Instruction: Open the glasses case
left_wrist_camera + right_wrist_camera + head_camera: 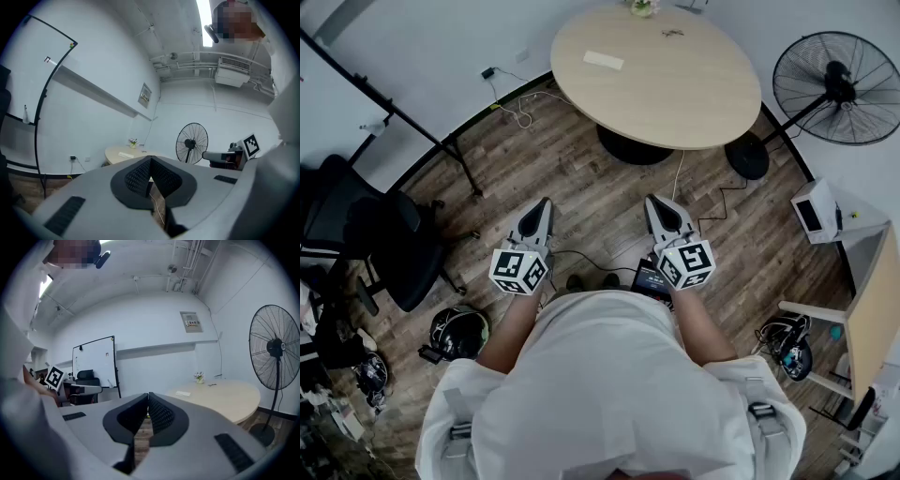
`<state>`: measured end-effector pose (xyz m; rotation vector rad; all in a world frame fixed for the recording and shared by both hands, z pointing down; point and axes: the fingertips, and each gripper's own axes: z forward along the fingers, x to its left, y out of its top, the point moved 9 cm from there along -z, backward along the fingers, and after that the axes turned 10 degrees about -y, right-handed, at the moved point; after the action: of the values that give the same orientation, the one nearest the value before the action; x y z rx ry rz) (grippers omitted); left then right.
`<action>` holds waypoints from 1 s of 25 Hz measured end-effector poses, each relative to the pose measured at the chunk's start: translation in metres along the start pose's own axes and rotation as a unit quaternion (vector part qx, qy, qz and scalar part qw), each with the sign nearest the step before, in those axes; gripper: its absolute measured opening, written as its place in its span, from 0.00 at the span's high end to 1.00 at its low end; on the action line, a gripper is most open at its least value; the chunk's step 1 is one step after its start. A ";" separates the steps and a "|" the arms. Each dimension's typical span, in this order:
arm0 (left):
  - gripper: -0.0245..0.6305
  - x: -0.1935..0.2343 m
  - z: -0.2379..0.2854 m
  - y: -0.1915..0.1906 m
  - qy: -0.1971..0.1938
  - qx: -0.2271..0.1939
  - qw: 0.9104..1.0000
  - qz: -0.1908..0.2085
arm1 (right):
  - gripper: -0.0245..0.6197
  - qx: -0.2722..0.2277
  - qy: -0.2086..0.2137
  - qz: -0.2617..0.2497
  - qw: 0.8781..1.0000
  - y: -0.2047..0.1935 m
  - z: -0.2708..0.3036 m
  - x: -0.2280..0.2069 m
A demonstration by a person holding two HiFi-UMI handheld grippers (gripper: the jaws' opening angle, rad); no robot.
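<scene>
Head view showed me standing back from the work, left gripper (546, 202) and right gripper (653, 200) held out over the wooden floor (581, 178). Each had its jaws pressed together with nothing between them. By my reckoning none of the task was done. What I took for the glasses case (603, 60), a pale flat oblong too small to be sure of, lay on the round table (703, 103) ahead, well apart from both grippers. I judged the approach, the steadying and the lifting of the lid were all left to do. Farther off stood a fan (839, 89) on the right, an office chair (389, 248) on the left, and white walls beyond.
</scene>
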<state>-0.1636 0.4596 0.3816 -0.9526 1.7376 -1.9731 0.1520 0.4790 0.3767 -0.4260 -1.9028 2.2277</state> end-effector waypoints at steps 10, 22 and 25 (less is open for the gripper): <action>0.94 -0.008 -0.002 0.003 -0.044 -0.001 0.999 0.015 | 0.92 -0.008 -0.016 0.018 1.000 -0.006 -0.022 -0.008; 0.94 -0.035 0.016 0.000 -0.078 -0.011 0.997 0.002 | 0.92 -0.028 0.016 0.018 0.999 -0.008 -0.032 -0.044; 0.94 -0.045 0.017 -0.001 -0.084 -0.005 0.996 -0.005 | 0.92 -0.013 0.017 0.030 0.999 -0.018 -0.032 -0.050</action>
<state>-0.1201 0.4763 0.3715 -1.0975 1.6537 -1.8346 0.2090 0.4956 0.3946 -0.5271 -1.9283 2.2208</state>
